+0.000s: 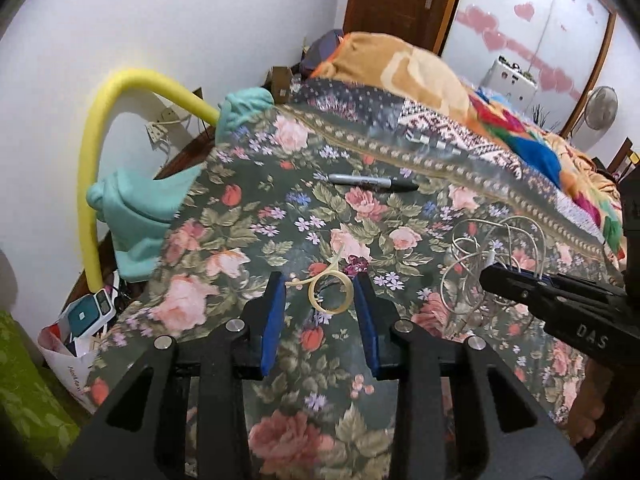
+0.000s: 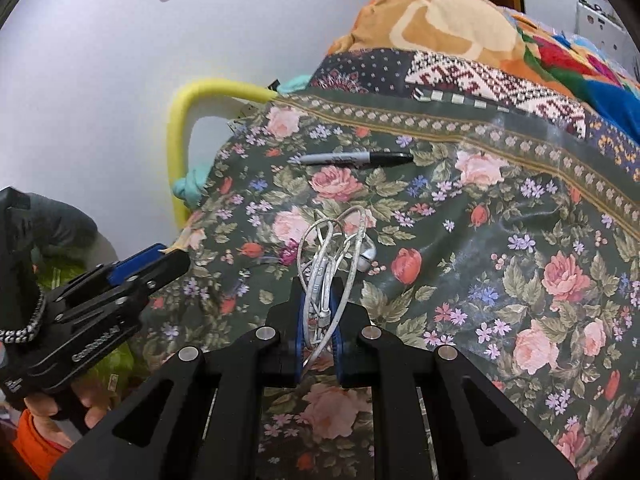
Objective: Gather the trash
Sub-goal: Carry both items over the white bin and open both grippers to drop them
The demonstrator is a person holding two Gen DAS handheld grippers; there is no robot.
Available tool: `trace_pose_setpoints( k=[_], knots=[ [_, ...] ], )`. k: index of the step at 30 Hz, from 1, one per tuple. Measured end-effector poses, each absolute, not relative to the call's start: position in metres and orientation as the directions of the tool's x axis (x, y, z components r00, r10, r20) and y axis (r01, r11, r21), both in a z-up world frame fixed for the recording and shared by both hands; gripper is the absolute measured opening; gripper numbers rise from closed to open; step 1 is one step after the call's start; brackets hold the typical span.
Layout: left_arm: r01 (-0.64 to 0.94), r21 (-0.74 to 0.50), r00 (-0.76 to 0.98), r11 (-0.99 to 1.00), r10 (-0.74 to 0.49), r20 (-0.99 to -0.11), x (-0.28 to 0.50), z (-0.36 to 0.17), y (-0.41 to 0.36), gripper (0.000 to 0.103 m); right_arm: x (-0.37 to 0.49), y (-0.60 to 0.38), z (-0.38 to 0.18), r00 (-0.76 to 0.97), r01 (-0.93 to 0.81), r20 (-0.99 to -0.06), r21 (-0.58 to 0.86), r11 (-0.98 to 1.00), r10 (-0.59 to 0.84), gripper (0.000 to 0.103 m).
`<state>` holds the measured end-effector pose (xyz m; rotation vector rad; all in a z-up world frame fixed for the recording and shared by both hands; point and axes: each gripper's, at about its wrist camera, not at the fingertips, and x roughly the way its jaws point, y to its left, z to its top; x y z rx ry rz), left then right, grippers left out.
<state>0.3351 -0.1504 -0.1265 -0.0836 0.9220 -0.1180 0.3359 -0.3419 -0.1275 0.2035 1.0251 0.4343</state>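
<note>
Band (image 1: 331,293): pale rubber loop with a short tail, pinched between the blue pads of the left gripper (image 1: 319,278). The loop is spanned across the gap, so its long axis is set crosswise to the fingers. The tail is pointed up and left in the left wrist view, toward the left pad. In the right wrist view a beige scrap is seen at that gripper's tip, which fits a real hold.

Earphone cable (image 2: 326,256): white tangle clamped in the right gripper (image 2: 320,296), jaws clenched nearly flat on it. The bundle's long axis is run along the fingers. The loops are fanned forward, away from the camera, toward the marker (image 2: 356,158). One earbud is hung off to the right of the bundle.

Both pieces are held just over the floral bedspread (image 1: 248,240), near its front edge. Whether the cable loops are fully clear of the cloth cannot be told.

Step in hand, as judged: pick is done on both sides, carry-off is pending. For the next move both grips must be kept tight. A drop point is needed. A paper bag (image 1: 66,360) is seen on the floor at the left, below the yellow foam tube (image 1: 92,160); it is a likely bin, not confirmed. Trailing cable loops should be kept from snagging.

The marker is laid flat farther back, long axis left-right, black cap to the right. Whether it counts as trash is not known.
</note>
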Motion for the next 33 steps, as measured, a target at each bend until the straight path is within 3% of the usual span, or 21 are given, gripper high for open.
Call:
trace_pose_setpoints(
  k=[20, 33],
  knots=[
    [-0.070, -0.129, 0.694, 0.989, -0.044, -0.719, 0.205, -0.062, -0.053, 0.034, 0.254, -0.253, -0.039, 0.489, -0.425, -0.711, 0.312, 0.850, 0.505, 0.010],
    [-0.215, -0.118, 0.660, 0.969, 0.055, -0.749, 0.101, -0.080, 0.036, 0.034, 0.181, -0.154, -0.039, 0.393, -0.572, -0.720, 0.296, 0.765, 0.572, 0.010]
  ],
)
